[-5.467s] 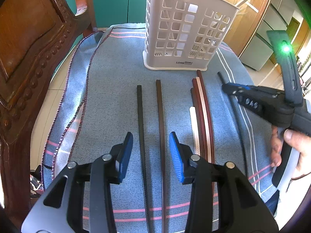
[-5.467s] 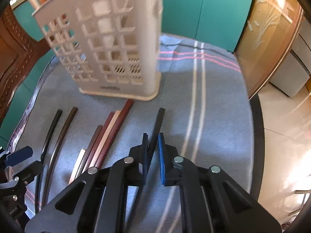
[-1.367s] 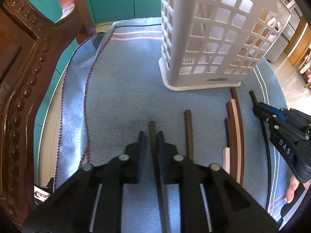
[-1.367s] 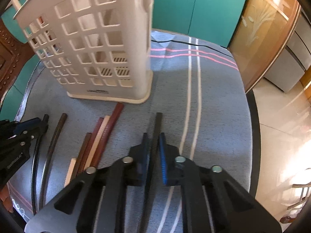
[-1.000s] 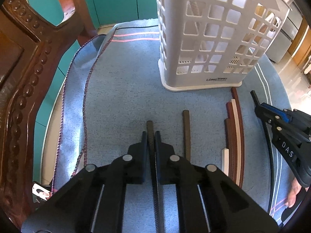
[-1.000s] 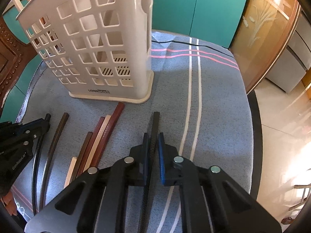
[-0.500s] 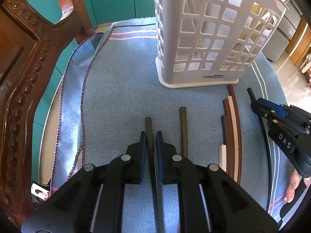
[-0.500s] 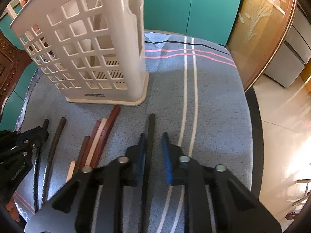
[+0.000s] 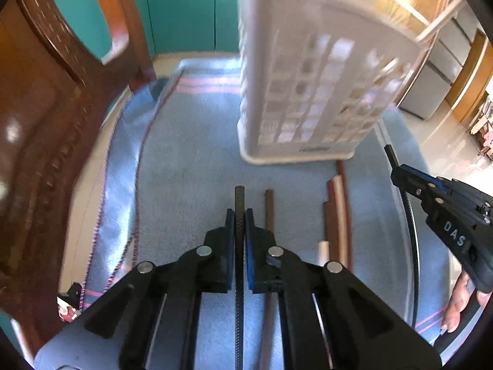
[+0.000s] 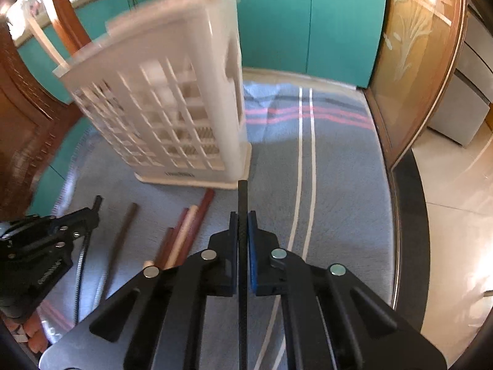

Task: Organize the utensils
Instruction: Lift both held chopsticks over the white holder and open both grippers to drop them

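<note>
My left gripper (image 9: 239, 215) is shut on a black chopstick (image 9: 239, 199) and holds it off the blue cloth (image 9: 191, 166). My right gripper (image 10: 243, 219) is shut on another black chopstick (image 10: 242, 197), its tip near the foot of the white lattice utensil basket (image 10: 172, 117). The basket (image 9: 317, 92) stands upright ahead of both grippers. A brown chopstick (image 9: 269, 206) and a bundle of red-brown and cream chopsticks (image 9: 337, 209) lie on the cloth between the grippers. The right gripper (image 9: 397, 168) also shows in the left wrist view, the left gripper (image 10: 94, 211) in the right wrist view.
A carved wooden chair back (image 9: 46, 123) rises at the left edge of the cloth. Teal cabinet doors (image 10: 308, 21) stand behind. A wood and glass panel (image 10: 413, 46) is to the right, with the cloth's right edge dropping to a tiled floor (image 10: 456, 185).
Both grippers have lifted with their black chopsticks and tilted up towards the basket. The right gripper, slightly parted half a second ago, is shut tight again.
</note>
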{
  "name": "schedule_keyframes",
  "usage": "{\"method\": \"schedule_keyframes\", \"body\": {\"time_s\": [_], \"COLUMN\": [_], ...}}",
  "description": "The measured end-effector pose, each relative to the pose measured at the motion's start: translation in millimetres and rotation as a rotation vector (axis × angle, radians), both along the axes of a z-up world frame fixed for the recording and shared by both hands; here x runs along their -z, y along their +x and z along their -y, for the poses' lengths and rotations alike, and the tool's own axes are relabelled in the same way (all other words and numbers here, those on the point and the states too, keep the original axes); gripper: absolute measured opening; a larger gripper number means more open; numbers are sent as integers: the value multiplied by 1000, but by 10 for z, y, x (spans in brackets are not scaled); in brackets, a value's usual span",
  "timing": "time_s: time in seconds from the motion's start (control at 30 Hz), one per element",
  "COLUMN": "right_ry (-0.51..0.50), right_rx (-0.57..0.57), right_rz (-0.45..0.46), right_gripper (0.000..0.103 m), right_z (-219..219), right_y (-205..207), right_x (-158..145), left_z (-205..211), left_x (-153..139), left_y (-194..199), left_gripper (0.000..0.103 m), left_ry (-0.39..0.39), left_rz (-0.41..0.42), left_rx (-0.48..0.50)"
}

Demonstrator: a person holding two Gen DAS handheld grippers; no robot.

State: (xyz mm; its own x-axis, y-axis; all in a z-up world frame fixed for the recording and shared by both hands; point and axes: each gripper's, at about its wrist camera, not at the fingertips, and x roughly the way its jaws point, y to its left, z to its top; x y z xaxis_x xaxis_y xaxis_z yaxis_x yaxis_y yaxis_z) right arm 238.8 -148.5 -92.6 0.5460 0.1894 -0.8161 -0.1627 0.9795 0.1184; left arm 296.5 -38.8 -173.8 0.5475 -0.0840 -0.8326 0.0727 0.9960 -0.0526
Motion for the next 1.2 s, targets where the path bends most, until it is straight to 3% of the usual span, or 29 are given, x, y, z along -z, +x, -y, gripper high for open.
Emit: {"method": "schedule_keyframes", "body": {"time_s": [0.3, 0.5, 0.67, 0.8, 0.93, 1.1, 1.2], "right_ry": [177, 279, 337, 389, 414, 490, 470], "right_rx": [-31, -27, -46, -8, 80, 161, 203], "right_rz": [198, 336, 458, 589, 657, 655, 707], "right_gripper": [7, 7, 7, 7, 7, 7, 7], "right_z": [379, 564, 548, 569, 611, 747, 757], "right_y": [-498, -856, -820, -699, -559, -218, -92], "right_x": [-838, -1408, -2001, -2449, -2561, -2398, -2284], "left_z": [43, -76, -160, -305, -504, -646, -596], "left_x": [-536, -1290, -1989, -2474, -2677, -2587, -2509], "left_y": [-407, -692, -779, -625, -394, -52, 62], "left_gripper": [7, 7, 7, 7, 7, 7, 7], "left_ry": [-34, -130, -197, -266, -326, -415, -398], "left_rz": [164, 339, 495, 619, 709, 675, 686], "left_rx": [61, 91, 112, 57, -61, -133, -149]}}
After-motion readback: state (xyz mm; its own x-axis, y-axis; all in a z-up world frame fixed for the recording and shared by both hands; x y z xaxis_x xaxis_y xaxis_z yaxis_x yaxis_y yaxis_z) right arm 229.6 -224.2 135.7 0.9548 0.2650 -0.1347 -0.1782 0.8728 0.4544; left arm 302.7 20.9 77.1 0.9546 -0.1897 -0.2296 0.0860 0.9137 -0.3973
